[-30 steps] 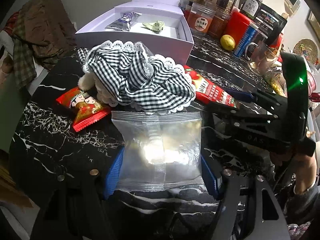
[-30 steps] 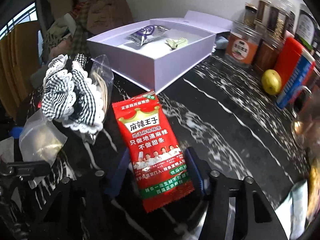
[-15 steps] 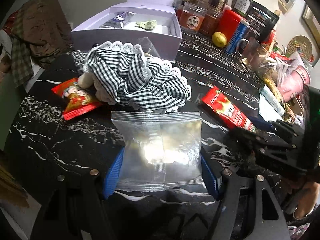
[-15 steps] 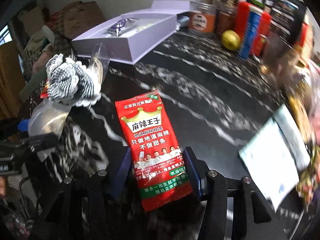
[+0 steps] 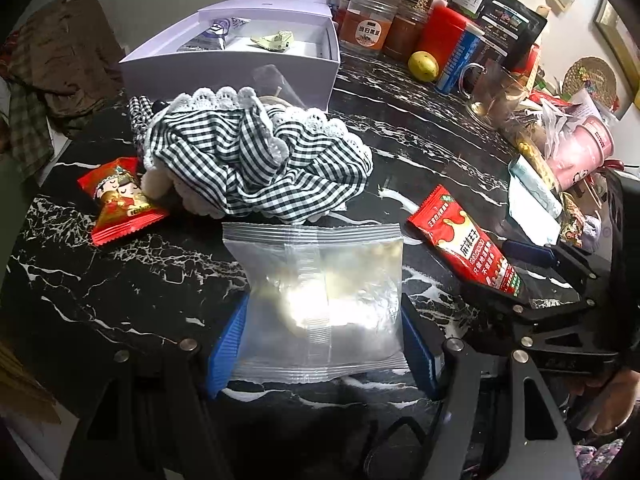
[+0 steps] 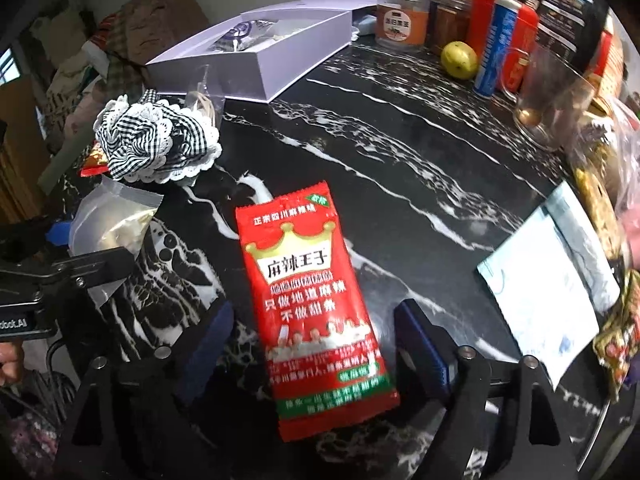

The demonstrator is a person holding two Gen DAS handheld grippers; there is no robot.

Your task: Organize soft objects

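My left gripper is shut on a clear plastic snack pouch, its blue pads against both sides. My right gripper has a red snack packet between its fingers; the pads stand a little off the packet's sides, so I cannot tell whether they hold it. That packet also shows in the left wrist view. A black-and-white gingham cloth with lace trim lies bunched behind the pouch, over a cream plush. An open white box stands at the back.
A small red candy packet lies left of the cloth. Jars, red tins, a lemon and a glass mug crowd the back right. A white-blue sachet and cluttered bags lie at the right edge of the black marble table.
The right gripper with the red packet has pulled back to the right, away from the cloth and box. The left gripper still holds the clear pouch in place.
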